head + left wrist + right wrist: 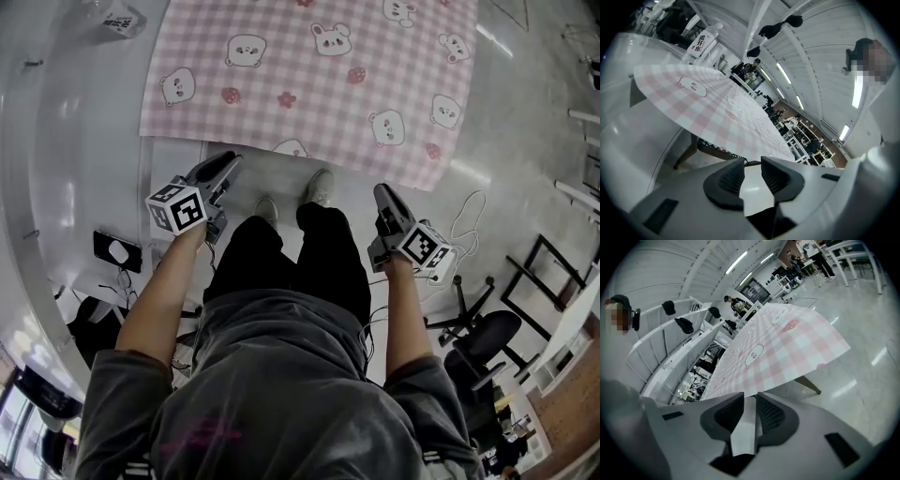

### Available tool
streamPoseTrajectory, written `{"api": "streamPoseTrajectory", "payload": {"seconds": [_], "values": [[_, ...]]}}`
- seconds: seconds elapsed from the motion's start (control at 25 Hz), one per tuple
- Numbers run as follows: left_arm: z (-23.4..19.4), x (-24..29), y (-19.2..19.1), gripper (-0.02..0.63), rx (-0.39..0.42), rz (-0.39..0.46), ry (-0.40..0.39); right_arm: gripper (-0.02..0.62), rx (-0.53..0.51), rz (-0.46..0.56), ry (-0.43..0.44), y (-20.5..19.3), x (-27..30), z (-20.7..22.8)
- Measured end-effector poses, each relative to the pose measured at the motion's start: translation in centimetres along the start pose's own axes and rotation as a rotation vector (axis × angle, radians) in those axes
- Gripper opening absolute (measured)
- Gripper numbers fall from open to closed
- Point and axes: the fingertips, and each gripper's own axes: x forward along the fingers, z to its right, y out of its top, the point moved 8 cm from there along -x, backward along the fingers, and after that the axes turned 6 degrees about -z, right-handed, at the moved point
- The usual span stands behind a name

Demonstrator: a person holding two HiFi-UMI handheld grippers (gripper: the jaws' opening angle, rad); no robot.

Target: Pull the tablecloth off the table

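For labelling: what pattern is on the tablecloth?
Pink-and-white check with cartoon animal faces; the tablecloth shows best in the head view.

Tablecloth: pink-white check, printed with bear and rabbit faces, small strawberries, flowers. Lies spread flat on table, no folds. Near edge and corner reach out past table, staying flat. Of table only dark slanted leg shows, underneath.

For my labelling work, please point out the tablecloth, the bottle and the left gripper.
tablecloth (319,84), head view, middle of the cloth.
bottle (700,44), left gripper view, on its label.
left gripper (753,161), left gripper view, between its fingertips.
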Motion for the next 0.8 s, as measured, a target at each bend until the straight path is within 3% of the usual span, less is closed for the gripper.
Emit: {"api": "streamPoseTrajectory", "payload": {"seconds": [0.16,0.32,0.48,0.68,0.8], "values": [[-2.1,0.8,-0.5,0.158,-0.105,0.028,-0.059,0.140,0.037,0.008,0.066,-0.5,1.1,0.8],[-3.5,1.2,-0.3,0.196,-0.186,0.079,-0.115,0.175,0.053,0.035,0.120,-0.3,2.1,1.5],[-4.8,1.7,-0.4,0.213,-0.293,0.131,-0.189,0.207,0.137,0.088,0.149,-0.2,2.3,2.8],[-4.9,2.1,0.1,0.204,-0.381,0.189,-0.258,0.207,0.185,0.140,0.200,0.4,2.4,3.1],[-4.8,2.3,0.7,0.142,-0.390,0.216,-0.266,0.206,0.213,0.184,0.245,1.2,2.4,2.9]]}}
